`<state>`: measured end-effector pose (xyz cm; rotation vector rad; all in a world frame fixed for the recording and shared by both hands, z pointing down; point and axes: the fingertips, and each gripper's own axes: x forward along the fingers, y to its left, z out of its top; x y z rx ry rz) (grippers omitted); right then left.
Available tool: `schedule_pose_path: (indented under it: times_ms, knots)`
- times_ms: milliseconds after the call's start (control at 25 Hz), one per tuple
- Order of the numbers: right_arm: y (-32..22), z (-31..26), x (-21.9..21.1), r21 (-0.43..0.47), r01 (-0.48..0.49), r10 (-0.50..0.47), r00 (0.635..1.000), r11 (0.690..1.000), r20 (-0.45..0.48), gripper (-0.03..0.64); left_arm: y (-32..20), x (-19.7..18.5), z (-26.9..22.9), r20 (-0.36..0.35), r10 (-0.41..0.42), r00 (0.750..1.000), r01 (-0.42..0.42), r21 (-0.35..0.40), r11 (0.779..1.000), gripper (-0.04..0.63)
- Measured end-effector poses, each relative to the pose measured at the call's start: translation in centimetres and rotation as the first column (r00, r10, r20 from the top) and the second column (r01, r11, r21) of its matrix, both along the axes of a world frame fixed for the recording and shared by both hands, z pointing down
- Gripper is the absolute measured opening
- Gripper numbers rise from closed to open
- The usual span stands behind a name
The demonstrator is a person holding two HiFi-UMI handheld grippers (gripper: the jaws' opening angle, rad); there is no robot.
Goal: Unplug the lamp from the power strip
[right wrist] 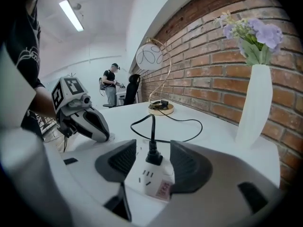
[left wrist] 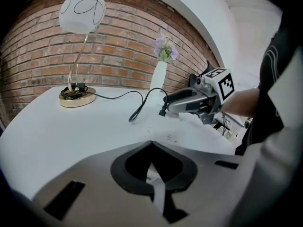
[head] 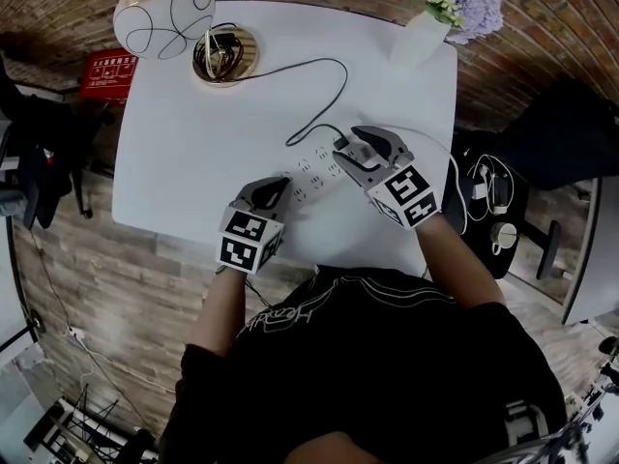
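Observation:
A white power strip (head: pixel 314 172) lies slantwise on the white table (head: pixel 193 153). The lamp's black plug (head: pixel 340 144) stands in its far end, and the cord (head: pixel 329 75) loops back to the lamp's gold base (head: pixel 224 56) under the white globe (head: pixel 164 13). My right gripper (head: pixel 348 141) is open, one jaw on each side of the plug (right wrist: pixel 153 157), and neither pad touches it. My left gripper (head: pixel 276 188) is shut, its tips down on the strip's near end. In the left gripper view the right gripper (left wrist: pixel 168 100) hovers at the plug (left wrist: pixel 163 111).
A white vase (head: pixel 421 37) with purple flowers stands at the table's back right corner, against a brick wall. A red sign (head: pixel 106 73) sits off the left edge. Cables and a mug (head: pixel 503 235) lie on a surface to the right. People stand far off (right wrist: pixel 111 82).

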<state>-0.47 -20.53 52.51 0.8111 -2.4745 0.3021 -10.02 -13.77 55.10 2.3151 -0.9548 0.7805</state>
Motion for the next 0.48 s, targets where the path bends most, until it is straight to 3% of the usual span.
schedule_pose_path:
  times_ms: [200, 480]
  knots:
    - [0.05, 1.11, -0.35, -0.009, -0.02, 0.02, 0.999, 1.0, -0.032, 0.202, -0.03, -0.02, -0.06, -0.018, -0.02, 1.0, 0.02, -0.006, 1.0, 0.002]
    - [-0.35, 1.13, -0.75, 0.032, -0.038, 0.04, 0.996, 0.999, -0.075, 0.13, -0.09, -0.05, -0.02, -0.031, -0.044, 0.999, 0.044, -0.025, 0.999, 0.002]
